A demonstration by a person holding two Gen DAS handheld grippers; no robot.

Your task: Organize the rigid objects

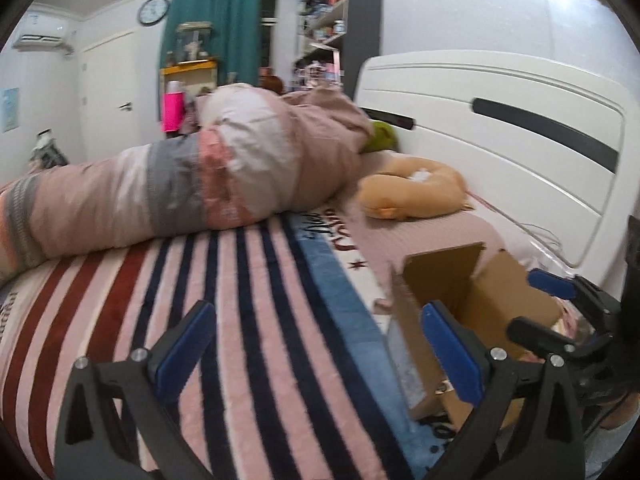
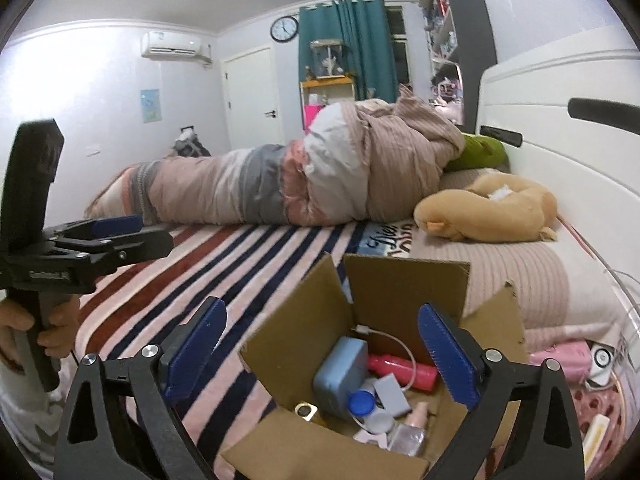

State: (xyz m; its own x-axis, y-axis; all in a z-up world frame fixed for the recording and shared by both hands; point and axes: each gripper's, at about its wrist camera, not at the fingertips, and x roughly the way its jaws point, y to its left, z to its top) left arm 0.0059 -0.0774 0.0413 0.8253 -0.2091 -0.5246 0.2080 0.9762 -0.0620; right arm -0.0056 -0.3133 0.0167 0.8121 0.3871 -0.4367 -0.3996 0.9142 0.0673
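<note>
An open cardboard box stands on the striped bed. It holds a blue-grey case, a pink bottle, a white cable, a blue-capped jar, a clear bottle and other small items. My right gripper is open and empty, hovering over the box. My left gripper is open and empty over the striped blanket, left of the box. It also shows in the right wrist view, at the left.
A rolled quilt lies across the bed. A tan plush toy and a green pillow sit near the white headboard. Pink and white items lie right of the box.
</note>
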